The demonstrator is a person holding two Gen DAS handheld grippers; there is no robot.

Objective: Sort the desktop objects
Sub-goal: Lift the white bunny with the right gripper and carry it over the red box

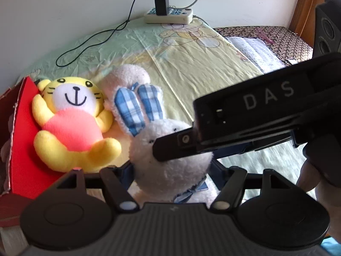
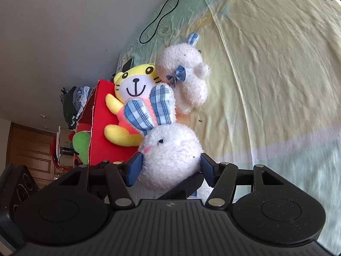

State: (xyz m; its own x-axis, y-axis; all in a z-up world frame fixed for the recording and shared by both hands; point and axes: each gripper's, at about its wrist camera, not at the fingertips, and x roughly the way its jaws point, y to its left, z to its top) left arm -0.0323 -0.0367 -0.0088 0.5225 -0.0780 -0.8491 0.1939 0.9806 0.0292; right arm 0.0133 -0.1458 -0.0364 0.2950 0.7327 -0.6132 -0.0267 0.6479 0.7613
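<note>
**Both claws on the white rabbit, beside the red box**

Open room: the pale yellow-and-green cartoon-print sheet (image 2: 277,85) runs bare to your right and ahead. A thin black cable (image 1: 89,44) loops across its far part toward the white power strip (image 1: 168,15) at the wall. On your left the sheet ends at the red cardboard box (image 2: 102,128).

Containers: the box's side flap is folded down, and the yellow tiger plush in a pink shirt (image 1: 72,119) lies on it. Something green and soft (image 2: 82,145) shows inside the box; what it is, you cannot tell.

The fluffy white rabbit plush with blue-checked ears (image 2: 170,153) is just beside the tiger. A second white plush with a blue bow (image 2: 189,79) lies behind them.

Your right gripper (image 2: 170,168), tilted down, has its blue pads pressed into the rabbit's head on both sides, jaws fairly wide. Your left gripper (image 1: 170,177), pitched steeper, straddles the rabbit's body half open, fingers against the fur.
</note>
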